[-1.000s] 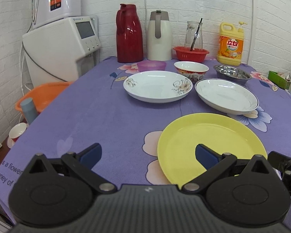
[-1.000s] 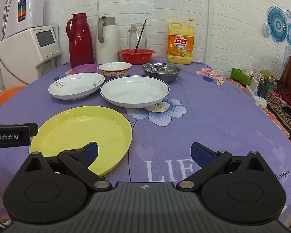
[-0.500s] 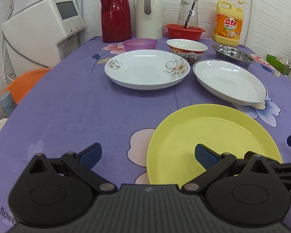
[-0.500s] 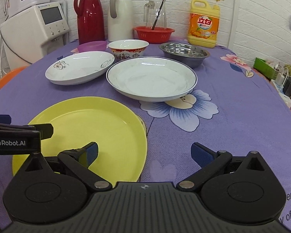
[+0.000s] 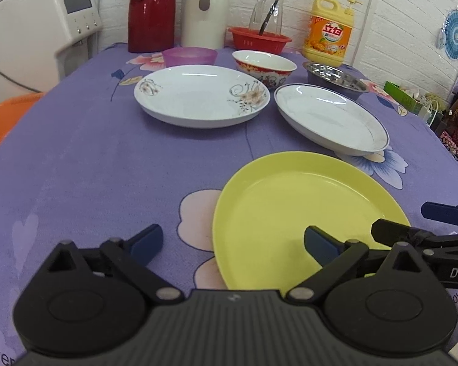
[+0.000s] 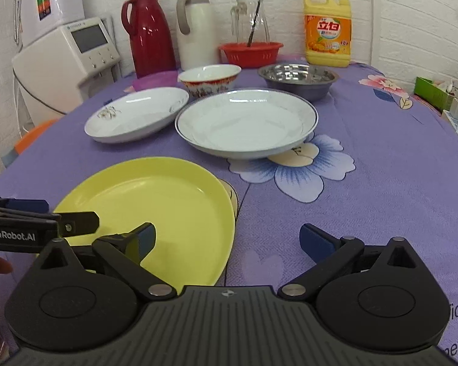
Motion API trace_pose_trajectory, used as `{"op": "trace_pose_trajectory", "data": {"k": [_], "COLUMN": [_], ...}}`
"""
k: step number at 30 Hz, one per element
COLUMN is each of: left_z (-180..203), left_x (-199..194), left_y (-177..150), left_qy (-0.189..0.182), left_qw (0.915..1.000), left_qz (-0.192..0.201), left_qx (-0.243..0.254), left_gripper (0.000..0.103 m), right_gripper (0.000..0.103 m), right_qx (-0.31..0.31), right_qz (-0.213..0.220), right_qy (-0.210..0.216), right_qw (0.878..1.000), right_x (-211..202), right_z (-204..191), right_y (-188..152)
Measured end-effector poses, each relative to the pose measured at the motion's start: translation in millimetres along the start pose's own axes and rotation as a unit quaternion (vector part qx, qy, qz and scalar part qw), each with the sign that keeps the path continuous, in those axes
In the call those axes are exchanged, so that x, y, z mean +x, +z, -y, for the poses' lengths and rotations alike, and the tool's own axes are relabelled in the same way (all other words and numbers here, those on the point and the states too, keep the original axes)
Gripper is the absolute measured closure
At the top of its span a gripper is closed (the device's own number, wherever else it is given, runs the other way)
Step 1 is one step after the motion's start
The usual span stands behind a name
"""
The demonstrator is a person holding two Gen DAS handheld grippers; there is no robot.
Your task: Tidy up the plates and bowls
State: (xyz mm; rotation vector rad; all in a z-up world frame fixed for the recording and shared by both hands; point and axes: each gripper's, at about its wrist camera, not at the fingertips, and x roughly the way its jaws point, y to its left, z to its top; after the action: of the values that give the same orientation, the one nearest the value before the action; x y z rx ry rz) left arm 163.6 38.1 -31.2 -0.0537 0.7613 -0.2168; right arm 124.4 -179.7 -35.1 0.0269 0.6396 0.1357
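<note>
Left gripper point(image 5: 233, 242), jaws wide but closing, is straddling the near left rim of the yellow plate point(image 5: 305, 213), pads not touching it. Right gripper point(image 6: 227, 241) is gaping over that plate's right rim. Behind it, the floral plate point(image 5: 201, 94) and blue-rimmed plate point(image 5: 329, 119) are lying on the purple tablecloth point(image 5: 91, 167).

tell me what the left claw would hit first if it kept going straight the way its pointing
Most likely the yellow plate: the left claw, its jaws closing with nothing pressed between them, straddles the plate's near left rim. Depth is unclear; its left finger might meet the purple tablecloth first.
</note>
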Motion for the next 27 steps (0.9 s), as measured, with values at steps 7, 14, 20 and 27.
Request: {"op": "trace_pose_trajectory", "data": {"k": [7, 14, 20, 27], "left_z": [14.8, 8.5, -26.9, -54.7], "left_x": [-2.3, -13.1, -33.4, -19.9], "left_y": [-6.0, -3.6, 1.0, 4.9], "left_qy": [-0.003, 0.016, 0.057, 0.081], "left_qw": [0.9993, 0.9998, 0.9979, 0.9957], "left_qz": [0.008, 0.010, 0.018, 0.010], "left_qx": [0.037, 0.004, -0.027, -0.045], "left_gripper": [0.041, 0.044, 0.043, 0.043], "right_gripper": [0.000, 0.019, 0.012, 0.004], "right_qx": [-0.023, -0.016, -0.038, -0.044], "right_qz": [0.008, 0.023, 0.045, 0.030], "right_qy": [0.012, 0.022, 0.062, 0.089], "right_qw": [1.000, 0.999, 0.996, 0.995], "right_x": [4.1, -2.9, 2.6, 33.6], "right_z": [-11.2, -28.1, -65.5, -89.2], "right_y": [-9.0, -6.0, 9.2, 17.9]}}
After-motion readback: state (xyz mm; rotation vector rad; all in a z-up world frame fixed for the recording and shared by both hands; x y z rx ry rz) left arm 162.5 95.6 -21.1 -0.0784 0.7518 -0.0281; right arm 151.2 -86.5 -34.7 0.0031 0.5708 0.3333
